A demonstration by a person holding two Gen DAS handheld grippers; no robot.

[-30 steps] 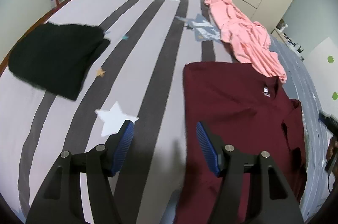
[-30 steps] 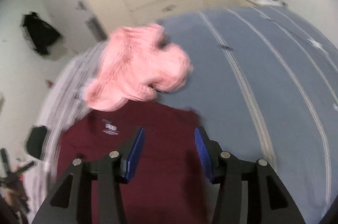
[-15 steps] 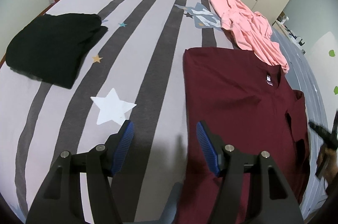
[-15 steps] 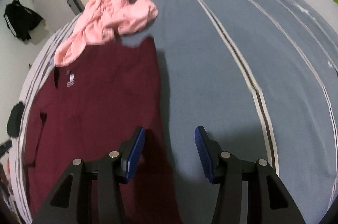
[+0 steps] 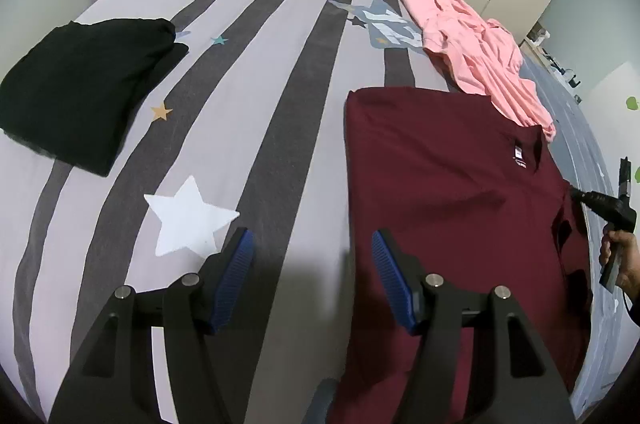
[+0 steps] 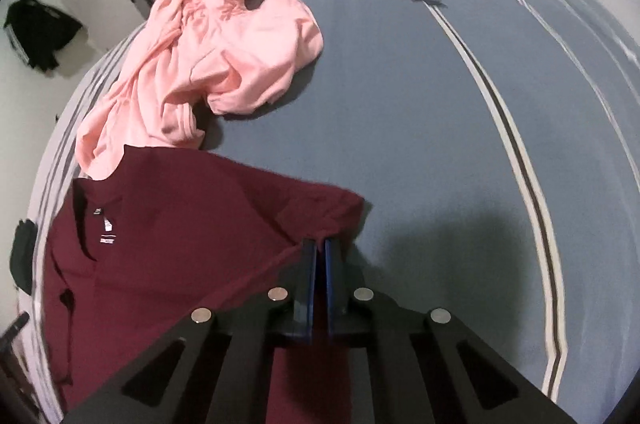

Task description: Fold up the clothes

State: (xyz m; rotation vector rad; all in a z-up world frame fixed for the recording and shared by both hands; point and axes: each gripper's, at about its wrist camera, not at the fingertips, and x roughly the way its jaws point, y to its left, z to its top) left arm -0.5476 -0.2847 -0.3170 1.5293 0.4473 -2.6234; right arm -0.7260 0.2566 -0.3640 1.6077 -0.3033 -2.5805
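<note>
A: Count of garments on the bed?

B: Three. One maroon shirt spread flat; one pink garment crumpled, touching the maroon shirt's collar end; one black garment folded, well apart from the maroon shirt across the stripes.

A: Fingers?

B: Right gripper has just closed, pinching the maroon shirt's edge. Left gripper open, empty, over the sheet beside the maroon shirt's other edge.
</note>
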